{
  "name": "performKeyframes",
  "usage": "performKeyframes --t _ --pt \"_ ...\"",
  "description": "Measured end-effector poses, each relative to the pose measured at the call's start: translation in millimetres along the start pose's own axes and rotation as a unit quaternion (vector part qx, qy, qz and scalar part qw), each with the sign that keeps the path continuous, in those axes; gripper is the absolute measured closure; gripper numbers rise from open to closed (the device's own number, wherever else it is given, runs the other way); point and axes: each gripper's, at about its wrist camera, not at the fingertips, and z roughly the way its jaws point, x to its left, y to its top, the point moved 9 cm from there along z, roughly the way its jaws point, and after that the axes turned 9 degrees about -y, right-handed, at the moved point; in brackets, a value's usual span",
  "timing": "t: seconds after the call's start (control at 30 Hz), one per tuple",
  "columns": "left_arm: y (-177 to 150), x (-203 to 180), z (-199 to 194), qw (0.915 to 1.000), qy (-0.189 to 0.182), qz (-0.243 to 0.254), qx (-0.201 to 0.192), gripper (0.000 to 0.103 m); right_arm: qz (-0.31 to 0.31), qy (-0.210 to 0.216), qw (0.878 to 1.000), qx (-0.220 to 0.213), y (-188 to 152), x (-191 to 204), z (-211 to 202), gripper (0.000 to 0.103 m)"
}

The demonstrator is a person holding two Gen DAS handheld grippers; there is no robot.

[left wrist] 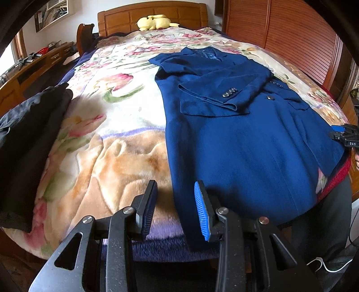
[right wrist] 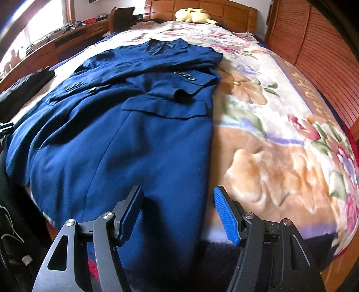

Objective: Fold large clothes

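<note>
A long dark blue coat (left wrist: 235,139) lies flat on the bed, collar toward the headboard. Both sleeves are folded across its chest, and the cuff buttons (left wrist: 229,93) show. My left gripper (left wrist: 176,186) hovers open over the coat's near left hem edge with nothing between its pads. In the right wrist view the same coat (right wrist: 125,139) fills the left and middle. My right gripper (right wrist: 178,191) stands open, wider than the left, above the hem's right edge, and holds nothing. The right gripper (left wrist: 345,134) also shows at the right edge of the left wrist view.
A floral plush blanket (left wrist: 107,143) covers the bed. A black garment (left wrist: 29,134) lies at its left side. A yellow soft toy (left wrist: 154,22) rests by the wooden headboard (left wrist: 125,18). Slatted wooden doors (right wrist: 325,56) stand to the right, a desk (left wrist: 33,65) to the left. A person's dark trouser leg (left wrist: 332,213) is at the bed's foot.
</note>
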Motion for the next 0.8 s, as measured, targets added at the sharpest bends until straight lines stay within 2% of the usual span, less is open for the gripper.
performKeyframes --t 0.57,0.8 --pt "1 0 11 1.0 -0.003 -0.006 -0.003 0.068 0.002 0.004 1.0 -0.011 -5 6 5 0.036" --pt "-8 -1 1 0.9999 -0.011 -0.005 -0.001 0.068 -0.019 0.008 1.0 0.003 -11 6 -3 0.036"
